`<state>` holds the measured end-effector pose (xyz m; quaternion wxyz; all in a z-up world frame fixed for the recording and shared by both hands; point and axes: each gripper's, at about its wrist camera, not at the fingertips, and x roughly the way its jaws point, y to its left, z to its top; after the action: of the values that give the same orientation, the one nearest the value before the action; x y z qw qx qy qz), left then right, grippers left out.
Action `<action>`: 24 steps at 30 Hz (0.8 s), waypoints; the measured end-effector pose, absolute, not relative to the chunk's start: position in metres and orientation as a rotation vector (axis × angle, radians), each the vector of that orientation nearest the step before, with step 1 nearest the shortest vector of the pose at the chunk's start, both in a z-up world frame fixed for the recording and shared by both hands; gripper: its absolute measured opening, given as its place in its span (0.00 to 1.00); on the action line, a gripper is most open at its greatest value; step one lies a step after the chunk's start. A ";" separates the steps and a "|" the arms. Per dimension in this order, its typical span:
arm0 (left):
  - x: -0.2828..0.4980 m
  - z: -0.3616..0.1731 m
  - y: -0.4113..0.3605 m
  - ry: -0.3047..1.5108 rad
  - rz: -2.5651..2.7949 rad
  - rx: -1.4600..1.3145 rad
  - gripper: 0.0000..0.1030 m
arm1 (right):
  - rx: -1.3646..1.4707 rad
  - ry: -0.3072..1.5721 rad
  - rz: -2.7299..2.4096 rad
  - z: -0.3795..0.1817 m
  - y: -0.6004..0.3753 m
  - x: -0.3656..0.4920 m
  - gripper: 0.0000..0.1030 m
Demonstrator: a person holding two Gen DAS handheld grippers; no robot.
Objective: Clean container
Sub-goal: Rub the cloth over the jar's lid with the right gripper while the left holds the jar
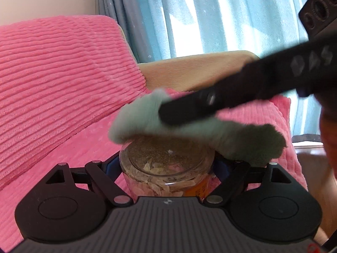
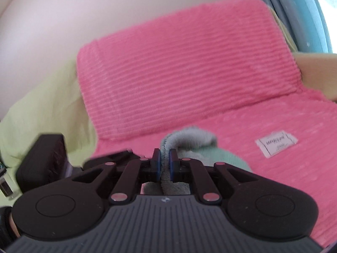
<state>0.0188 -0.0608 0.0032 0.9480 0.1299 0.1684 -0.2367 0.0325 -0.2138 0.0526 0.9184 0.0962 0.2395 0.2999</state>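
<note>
A: Two grippers are seen, each from its own wrist camera. What is held by the left gripper?

B: A clear jar with pale dried pieces inside is clamped between its two fingers, which are closed against the jar's sides. An orange label is seen low on the jar's right. The jar is held over a pink ribbed blanket that is spread over a sofa.

A: And the right gripper?

B: Its blue-padded fingers are pressed together on a fold of a grey-green cloth; the cloth is pinched between them and bunched up ahead of them. In the left wrist view the same gripper is seen as a blurred black bar coming in from the upper right, and the cloth is draped beneath it, laid over the far rim of the jar's top.

A: Is the cloth touching the jar?

B: Contact at the far edge of the lid is suggested, though that area is blurred and the exact touch cannot be told.

A: What else is shown?

B: A white tag with dark print is seen lying on the blanket to the right of the cloth. Blue patterned curtains are seen behind the sofa, with daylight coming through them
</note>
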 end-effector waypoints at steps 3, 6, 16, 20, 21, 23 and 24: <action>0.020 0.001 -0.063 0.339 -0.484 0.276 0.83 | 0.206 0.547 0.620 0.048 -0.216 0.040 0.05; 0.019 0.000 -0.063 0.332 -0.484 0.271 0.83 | 0.247 0.590 0.634 0.048 -0.221 0.043 0.06; 0.023 -0.001 -0.060 0.336 -0.475 0.253 0.83 | 0.432 0.645 0.726 0.031 -0.223 0.049 0.06; 0.025 -0.002 -0.059 0.341 -0.470 0.239 0.83 | 0.391 0.630 0.723 0.035 -0.211 0.054 0.05; 0.025 -0.002 -0.059 0.341 -0.470 0.237 0.83 | 0.370 0.624 0.713 0.036 -0.207 0.056 0.05; 0.026 -0.002 -0.059 0.342 -0.470 0.232 0.83 | 0.327 0.610 0.692 0.039 -0.200 0.059 0.05; 0.025 -0.002 -0.058 0.342 -0.471 0.231 0.83 | 0.304 0.601 0.681 0.040 -0.197 0.060 0.05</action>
<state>0.0251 -0.0584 -0.0020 0.9514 0.1137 0.1684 -0.2314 0.0604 -0.1971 0.0401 0.8875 0.1463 0.2892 0.3276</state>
